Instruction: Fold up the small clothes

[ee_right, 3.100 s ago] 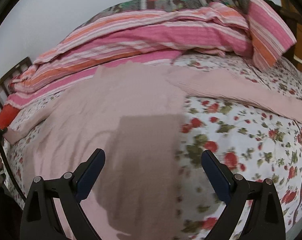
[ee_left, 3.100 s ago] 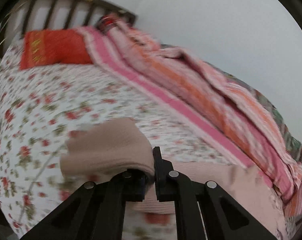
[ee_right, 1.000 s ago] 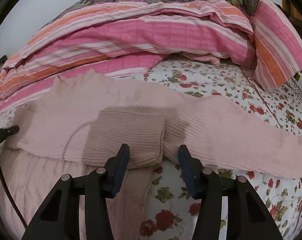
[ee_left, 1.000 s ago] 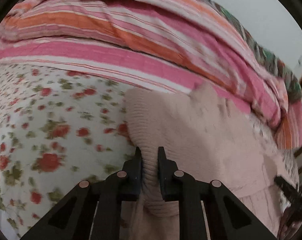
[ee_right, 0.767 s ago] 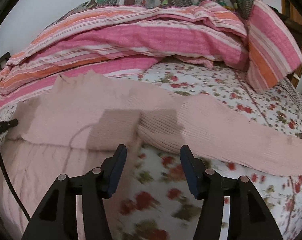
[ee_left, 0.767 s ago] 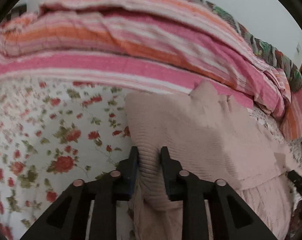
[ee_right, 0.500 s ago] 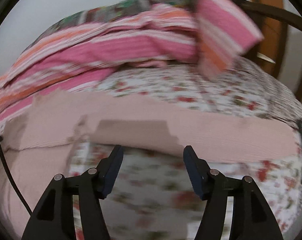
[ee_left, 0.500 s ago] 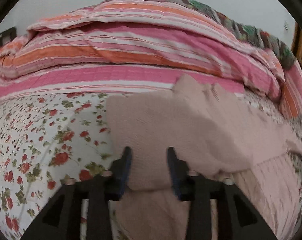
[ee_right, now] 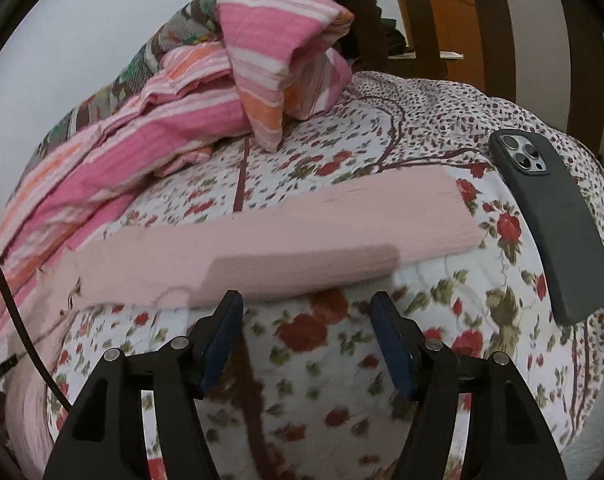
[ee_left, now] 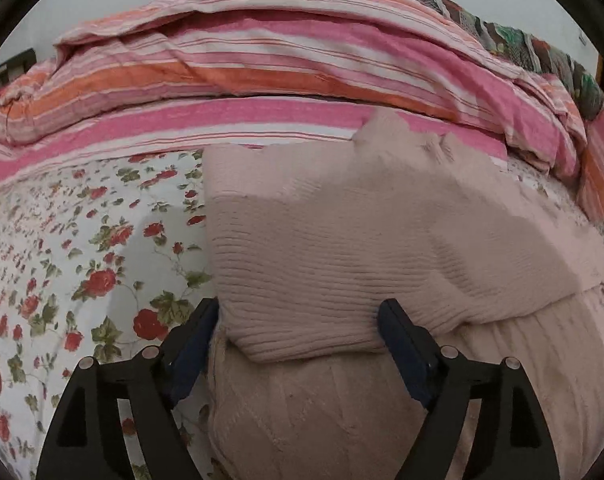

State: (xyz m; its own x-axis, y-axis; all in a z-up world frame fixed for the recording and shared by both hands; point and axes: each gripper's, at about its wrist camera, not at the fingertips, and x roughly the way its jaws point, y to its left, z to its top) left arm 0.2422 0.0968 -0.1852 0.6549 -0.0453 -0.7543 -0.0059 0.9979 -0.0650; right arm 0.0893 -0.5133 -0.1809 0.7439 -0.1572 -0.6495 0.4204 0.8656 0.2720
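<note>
While the bed (ee_right: 442, 120) with its floral sheet carries everything, the pink sweater (ee_left: 382, 400) lies spread on it, one sleeve folded (ee_left: 322, 260) across the body, the other sleeve (ee_right: 302, 236) stretched out sideways toward a dark phone (ee_right: 554, 220). That outstretched sleeve's long axis runs crosswise just ahead of the right gripper (ee_right: 306, 312), the nearer one, jaws released and empty. Left gripper (ee_left: 298, 312) jaws are spread wide, straddling the folded sleeve's end without gripping it.

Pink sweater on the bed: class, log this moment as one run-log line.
left gripper: open, over folded sleeve | right gripper: open, near outstretched sleeve | phone: beside cuff
</note>
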